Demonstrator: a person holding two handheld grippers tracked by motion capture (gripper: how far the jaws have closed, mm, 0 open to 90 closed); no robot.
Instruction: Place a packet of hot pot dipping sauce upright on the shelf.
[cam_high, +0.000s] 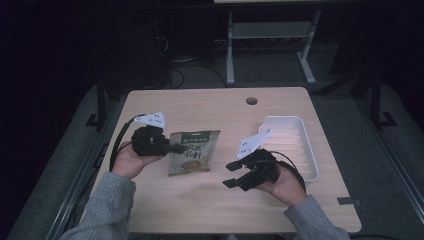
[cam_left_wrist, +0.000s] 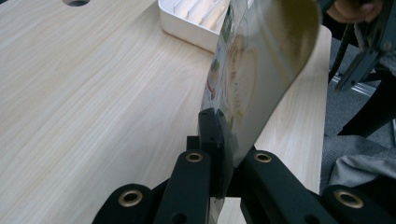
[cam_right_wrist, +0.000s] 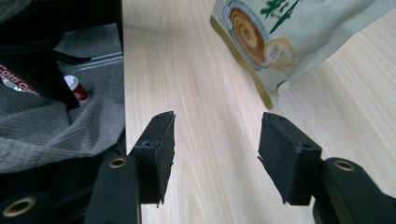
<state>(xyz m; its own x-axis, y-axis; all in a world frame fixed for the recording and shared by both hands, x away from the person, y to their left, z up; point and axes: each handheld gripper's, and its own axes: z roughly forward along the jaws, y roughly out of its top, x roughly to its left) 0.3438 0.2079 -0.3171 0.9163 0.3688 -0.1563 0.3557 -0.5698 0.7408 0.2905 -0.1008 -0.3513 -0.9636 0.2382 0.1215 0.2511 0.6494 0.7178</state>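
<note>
A green and beige snack pouch (cam_high: 192, 151) hangs just above the light wooden table (cam_high: 215, 107), left of centre. My left gripper (cam_high: 175, 149) is shut on the pouch's left edge; in the left gripper view the pouch (cam_left_wrist: 254, 70) rises between the closed jaws, its printed face turned left. My right gripper (cam_high: 234, 174) stands open over the table to the right of the pouch, with nothing between its jaws. In the right gripper view the pouch's lower corner (cam_right_wrist: 280, 42) lies ahead, beyond the spread fingertips (cam_right_wrist: 163, 135).
A white ribbed plastic tray (cam_high: 295, 142) sits at the table's right side, just behind my right hand. A round cable hole (cam_high: 251, 100) lies near the far edge. Dark floor and a table frame lie beyond.
</note>
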